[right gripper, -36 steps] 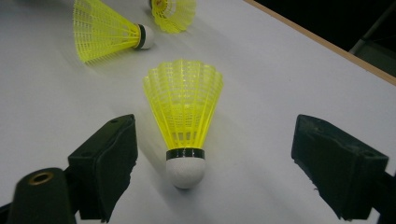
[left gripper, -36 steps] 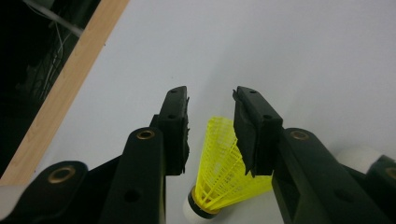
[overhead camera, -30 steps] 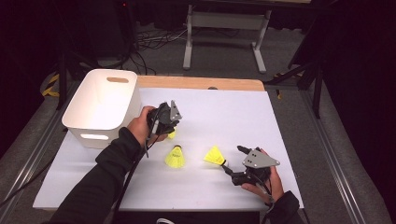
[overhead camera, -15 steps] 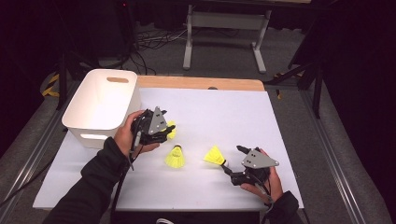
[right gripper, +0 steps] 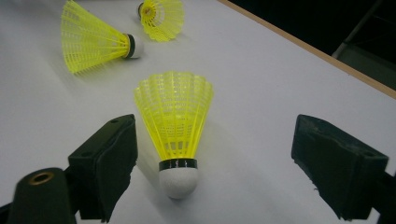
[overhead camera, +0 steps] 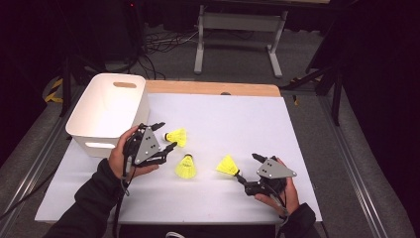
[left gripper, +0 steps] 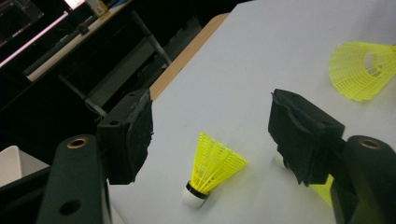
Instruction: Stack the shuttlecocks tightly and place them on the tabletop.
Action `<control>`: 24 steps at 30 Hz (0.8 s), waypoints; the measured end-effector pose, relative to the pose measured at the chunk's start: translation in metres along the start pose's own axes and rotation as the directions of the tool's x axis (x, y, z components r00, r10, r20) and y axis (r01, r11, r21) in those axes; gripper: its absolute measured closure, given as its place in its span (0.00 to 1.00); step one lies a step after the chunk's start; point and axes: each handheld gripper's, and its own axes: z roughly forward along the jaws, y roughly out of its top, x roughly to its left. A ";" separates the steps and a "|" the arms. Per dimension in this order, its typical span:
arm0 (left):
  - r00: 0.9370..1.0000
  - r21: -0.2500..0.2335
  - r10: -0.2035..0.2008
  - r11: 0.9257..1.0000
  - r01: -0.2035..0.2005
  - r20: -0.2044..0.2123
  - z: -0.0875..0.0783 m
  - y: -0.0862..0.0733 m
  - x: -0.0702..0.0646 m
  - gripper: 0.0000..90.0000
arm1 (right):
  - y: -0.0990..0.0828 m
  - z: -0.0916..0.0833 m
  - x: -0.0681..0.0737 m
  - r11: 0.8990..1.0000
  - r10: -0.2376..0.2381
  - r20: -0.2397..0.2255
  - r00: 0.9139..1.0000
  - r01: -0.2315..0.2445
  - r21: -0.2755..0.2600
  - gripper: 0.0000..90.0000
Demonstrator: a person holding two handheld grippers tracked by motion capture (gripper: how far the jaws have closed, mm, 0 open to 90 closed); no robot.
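Three yellow shuttlecocks lie on the white table top. My left gripper (overhead camera: 166,135) is open, and its jaws have just been opening. One shuttlecock (overhead camera: 177,136) (left gripper: 212,168) lies just ahead of them, untouched, cork end toward me. A second shuttlecock (overhead camera: 186,167) rests in the middle, near the left gripper's lower jaw. The third shuttlecock (overhead camera: 228,165) (right gripper: 175,126) lies in front of my right gripper (overhead camera: 246,167), cork toward it. That gripper (right gripper: 219,144) is open wide, with its pads off the shuttlecock.
A white plastic bin (overhead camera: 106,106) with handle slots stands at the table's far left, just behind my left hand. The table's wooden far edge (overhead camera: 213,88) runs along the back. Beyond it are a metal stand (overhead camera: 237,29) and cables on the floor.
My left gripper has moved left and toward the near edge, away from the shuttlecock. Its jaws stand wider apart. The right hand and its shuttlecock have not moved.
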 end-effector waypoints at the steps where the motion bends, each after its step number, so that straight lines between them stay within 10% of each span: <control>1: 1.000 -0.009 -0.003 1.000 0.003 0.001 -0.002 -0.002 -0.001 0.34 | 0.000 0.000 0.000 1.000 0.002 0.001 1.000 -0.002 0.003 0.17; 24: 0.997 -0.061 -0.076 0.995 0.078 0.023 -0.044 -0.059 -0.011 0.23 | 0.004 -0.002 0.002 1.000 -0.005 0.046 0.999 0.006 -0.013 0.17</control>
